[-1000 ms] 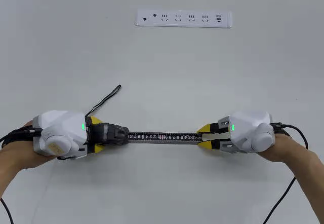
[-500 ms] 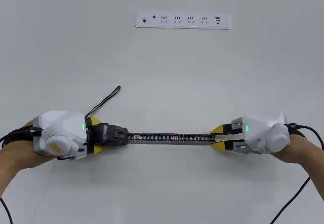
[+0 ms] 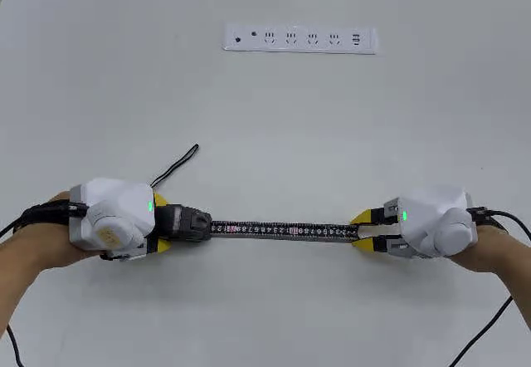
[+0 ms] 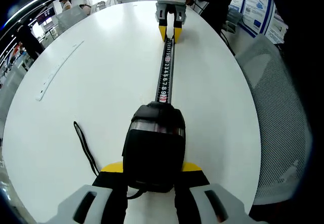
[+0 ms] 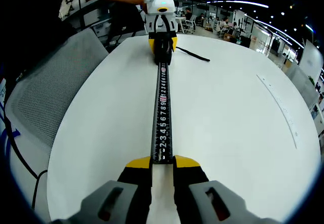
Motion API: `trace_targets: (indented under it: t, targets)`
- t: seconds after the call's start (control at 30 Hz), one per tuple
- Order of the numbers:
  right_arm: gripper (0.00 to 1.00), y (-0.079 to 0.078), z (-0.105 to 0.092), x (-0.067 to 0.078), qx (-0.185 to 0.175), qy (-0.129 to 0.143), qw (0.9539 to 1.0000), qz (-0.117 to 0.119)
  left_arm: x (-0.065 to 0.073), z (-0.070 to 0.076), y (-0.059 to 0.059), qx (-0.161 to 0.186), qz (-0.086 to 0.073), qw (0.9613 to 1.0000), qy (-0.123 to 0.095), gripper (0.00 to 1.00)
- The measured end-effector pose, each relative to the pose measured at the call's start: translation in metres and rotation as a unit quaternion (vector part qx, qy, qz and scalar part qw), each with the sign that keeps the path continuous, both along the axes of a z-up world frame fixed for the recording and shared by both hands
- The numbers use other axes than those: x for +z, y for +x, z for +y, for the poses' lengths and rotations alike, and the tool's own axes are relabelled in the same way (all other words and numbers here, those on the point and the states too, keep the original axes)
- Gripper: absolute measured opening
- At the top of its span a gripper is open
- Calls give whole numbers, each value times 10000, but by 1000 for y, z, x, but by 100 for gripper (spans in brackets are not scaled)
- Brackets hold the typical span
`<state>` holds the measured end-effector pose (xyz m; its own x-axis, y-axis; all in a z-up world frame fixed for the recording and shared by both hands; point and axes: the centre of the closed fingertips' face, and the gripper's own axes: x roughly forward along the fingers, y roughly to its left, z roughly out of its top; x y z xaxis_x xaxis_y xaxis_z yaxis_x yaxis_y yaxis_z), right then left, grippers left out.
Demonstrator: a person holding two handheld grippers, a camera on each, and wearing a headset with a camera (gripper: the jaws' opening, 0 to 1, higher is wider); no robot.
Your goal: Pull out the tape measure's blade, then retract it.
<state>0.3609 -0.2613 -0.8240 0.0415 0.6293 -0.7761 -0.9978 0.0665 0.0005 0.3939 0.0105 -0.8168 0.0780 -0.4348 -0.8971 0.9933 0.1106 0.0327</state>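
Left fingers (image 4: 112, 168) grip case (image 4: 154, 148), right fingers (image 5: 137, 163) blade (image 5: 163, 112)

the bench (image 3: 265, 118) is a plain white top with a curved edge in both gripper views. a long white power strip (image 3: 299, 39) lies flat on it at the far side, well apart from everything else, with its row of sockets facing up. nearer the front a thin black wrist strap (image 3: 174, 164) lies slack on the surface, running to the tape measure (image 3: 184, 222). the blade (image 3: 282, 231) stretches low along the bench; whether it touches the surface cannot be told.
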Motion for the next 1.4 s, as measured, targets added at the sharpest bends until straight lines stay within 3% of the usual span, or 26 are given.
trace_targets:
  t: [0.4, 0.73, 0.87, 0.93, 1.03, 1.13, 1.2, 1.4]
  targets:
    - [20, 0, -10, 0, -211, -113, 9996, -140, -1, 1, 1, -28, -150, 9999, 23, 34]
    - [34, 2, -14, 5, -568, -1, 9981, -230, 6, 3, 3, 227, -196, 9993, -227, 39]
    - [44, -1, -16, 11, -797, 89, 9965, -232, 15, 2, -1, 567, -161, 9968, -538, 45]
    - [49, -1, -18, 13, -1023, 104, 9944, -246, 22, -1, -2, 802, -172, 9932, -829, 49]
    - [62, -2, -20, 14, -1313, 152, 9910, -200, 27, -2, -4, 916, -235, 9904, -1005, 54]
    - [65, -7, -20, 16, -1351, 244, 9903, -199, 33, -4, -7, 1062, -230, 9862, -1250, 57]
    - [70, -8, -18, 19, -1579, 368, 9867, -136, 37, -6, -7, 1197, -248, 9827, -1392, 62]
    - [86, -9, -17, 21, -1602, 413, 9861, -135, 37, -6, -7, 1234, -271, 9817, -1423, 75]
